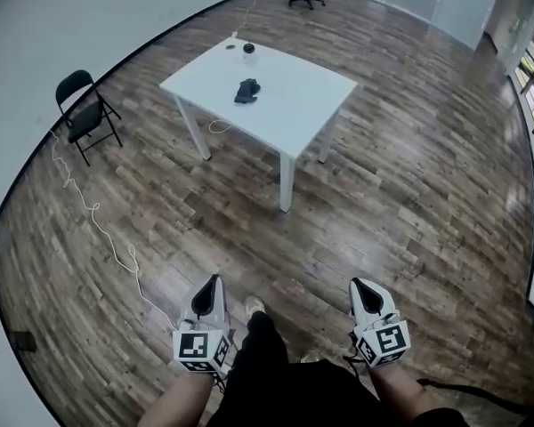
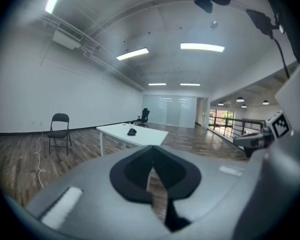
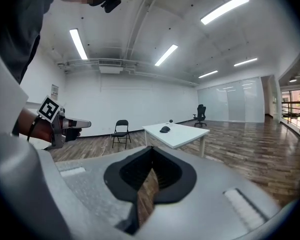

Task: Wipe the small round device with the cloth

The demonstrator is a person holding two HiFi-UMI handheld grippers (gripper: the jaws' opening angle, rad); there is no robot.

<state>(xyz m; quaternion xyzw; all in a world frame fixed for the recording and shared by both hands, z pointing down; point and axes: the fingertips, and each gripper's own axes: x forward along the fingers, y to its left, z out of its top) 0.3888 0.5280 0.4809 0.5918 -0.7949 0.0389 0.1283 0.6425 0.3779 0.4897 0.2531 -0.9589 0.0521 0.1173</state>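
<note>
We log: left gripper (image 1: 212, 281), right gripper (image 1: 360, 285), both closed, empty, bearing black-and-white square markers (image 1: 202, 348); cloth (image 1: 246, 90), small round device (image 1: 248, 49) on white table (image 1: 311, 96).

Long ceiling strips (image 3: 225, 8) light my room brightly and evenly, so shadows under the white surface (image 1: 294, 105) are faint. Pale glare washes the wooden floor (image 1: 400, 52) at the head view's upper right. All three views bulge, with dark vignetted corners. Close up, my left tongs (image 2: 151, 173) and right tongs (image 3: 149, 176) blur.
</note>
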